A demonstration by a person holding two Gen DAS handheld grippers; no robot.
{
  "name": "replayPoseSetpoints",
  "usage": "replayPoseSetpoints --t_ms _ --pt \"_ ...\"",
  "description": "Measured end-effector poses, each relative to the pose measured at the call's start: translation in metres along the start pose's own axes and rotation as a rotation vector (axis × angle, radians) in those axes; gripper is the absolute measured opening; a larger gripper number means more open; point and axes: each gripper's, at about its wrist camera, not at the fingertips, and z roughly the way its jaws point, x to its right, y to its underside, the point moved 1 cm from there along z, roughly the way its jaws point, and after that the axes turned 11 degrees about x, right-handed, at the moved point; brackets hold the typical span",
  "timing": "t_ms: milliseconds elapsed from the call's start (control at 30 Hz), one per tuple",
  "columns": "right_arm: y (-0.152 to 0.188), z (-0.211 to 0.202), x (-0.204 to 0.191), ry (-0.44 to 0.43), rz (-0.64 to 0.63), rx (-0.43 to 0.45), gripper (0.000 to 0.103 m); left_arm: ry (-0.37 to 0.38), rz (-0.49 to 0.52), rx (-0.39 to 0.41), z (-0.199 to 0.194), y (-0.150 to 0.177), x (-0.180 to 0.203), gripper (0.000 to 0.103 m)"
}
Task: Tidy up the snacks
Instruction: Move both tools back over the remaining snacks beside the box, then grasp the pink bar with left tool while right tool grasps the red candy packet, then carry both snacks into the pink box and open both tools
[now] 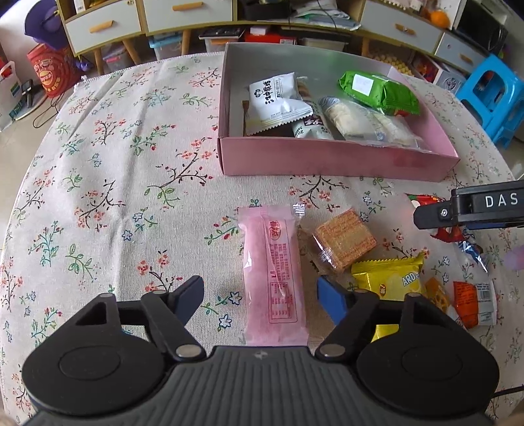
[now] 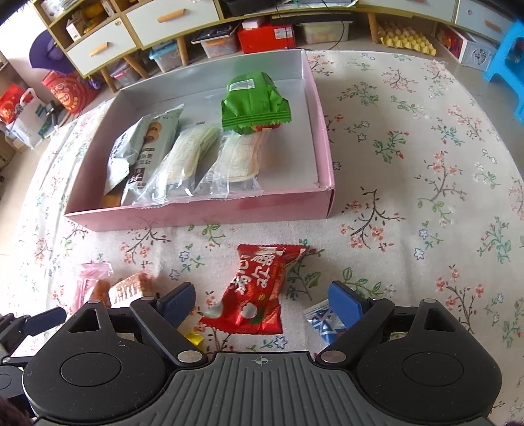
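Observation:
A pink box (image 1: 334,159) (image 2: 203,214) on the floral tablecloth holds a green packet (image 1: 380,91) (image 2: 253,103), a white packet (image 1: 278,101) and several clear-wrapped snacks (image 2: 193,160). My left gripper (image 1: 260,298) is open, its fingers on either side of a pink snack bar (image 1: 273,278) lying on the cloth. My right gripper (image 2: 260,303) is open around a red packet (image 2: 258,288). It also shows in the left wrist view (image 1: 435,216) at the right edge.
Beside the pink bar lie a brown wafer pack (image 1: 344,242), a yellow packet (image 1: 388,278) and an orange packet (image 1: 471,303). A blue-white wrapper (image 2: 321,319) lies by my right finger. Cabinets (image 1: 147,19) and a blue stool (image 1: 494,95) stand beyond the table.

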Motion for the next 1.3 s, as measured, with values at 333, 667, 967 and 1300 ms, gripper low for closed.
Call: replayPoseSetpoints --t_ms 333,667,967,1300 --pt "-0.001 0.000 0.001 0.004 0.012 0.008 0.088 0.009 -0.021 -0.003 0.001 -0.001 -0.004 0.055" --pt "-0.003 -0.001 0.000 0.012 0.007 0.025 0.076 0.027 -0.045 -0.005 -0.002 -0.002 -0.006 0.046" --pt "-0.005 0.004 0.010 0.024 0.038 0.024 0.039 0.019 -0.056 0.007 -0.005 -0.003 -0.007 0.032" --pt "-0.008 0.000 0.013 -0.014 0.079 0.022 0.027 0.010 -0.103 0.050 -0.017 -0.009 -0.018 0.030"
